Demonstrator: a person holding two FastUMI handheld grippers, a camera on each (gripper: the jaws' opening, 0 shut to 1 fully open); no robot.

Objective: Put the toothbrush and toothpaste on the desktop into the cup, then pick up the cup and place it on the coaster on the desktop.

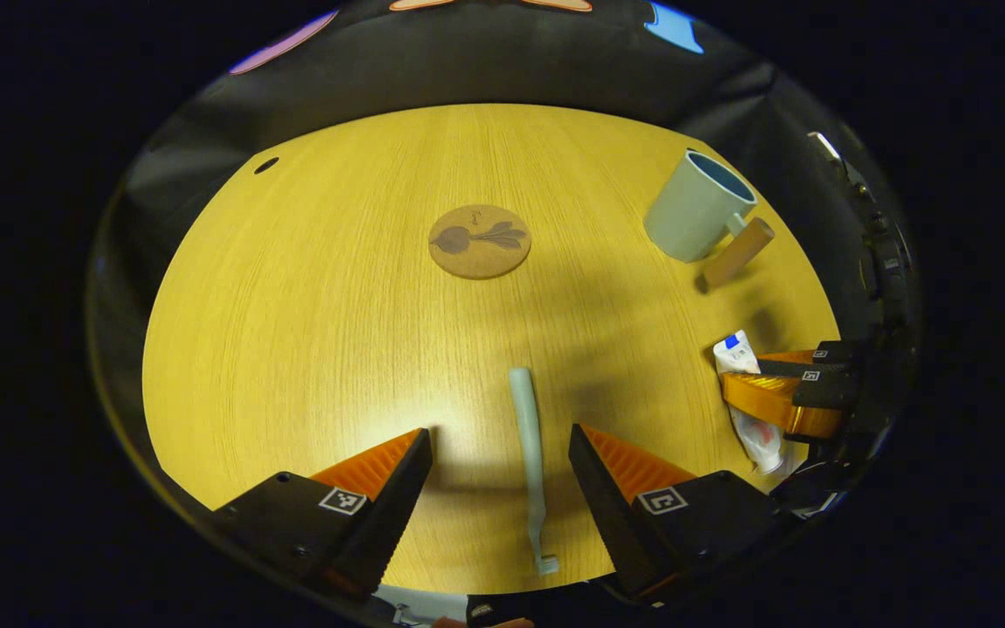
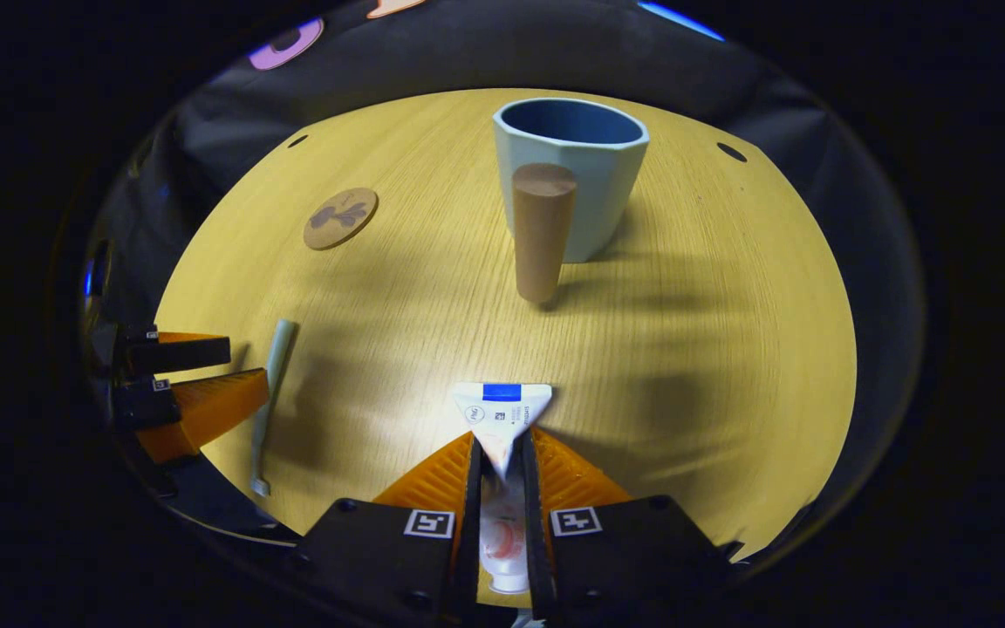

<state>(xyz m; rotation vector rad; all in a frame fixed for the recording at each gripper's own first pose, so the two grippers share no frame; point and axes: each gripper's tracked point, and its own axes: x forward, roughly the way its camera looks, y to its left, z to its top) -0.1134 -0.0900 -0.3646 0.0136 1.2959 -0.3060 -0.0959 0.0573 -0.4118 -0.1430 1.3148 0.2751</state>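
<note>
On the round, pale wood-grain worktop [image 1: 311,288], the left tongs [image 1: 499,453] stand wide apart, one finger on either side of the slim pale-green plastic toothbrush [image 1: 529,453], which lies flat with its bristled head toward the near edge; neither finger touches it. In the right gripper view the same toothbrush [image 2: 270,392] lies just beside the left tongs [image 2: 206,384] at the worktop's left edge. The right tongs [image 2: 502,475] are drawn narrow and pinch the white squeezable toothpaste tube with a blue band [image 2: 502,410] between both fingers, the crimped flat end pointing forward and the cap end back between the fingers. From the left gripper view the right tongs [image 1: 760,384] show at the right edge, closed across the toothpaste tube [image 1: 751,427] as it lies on the wood. The light blue-grey faceted cup with a dark blue inside [image 2: 570,174] stands upright toward the far side, its brown cylindrical wooden handle [image 2: 543,231] pointing toward the right tongs. The round cork coaster with a dark printed plant motif [image 1: 479,241] lies flat near the middle of the worktop, well apart from the cup [image 1: 696,208] and to its left.
</note>
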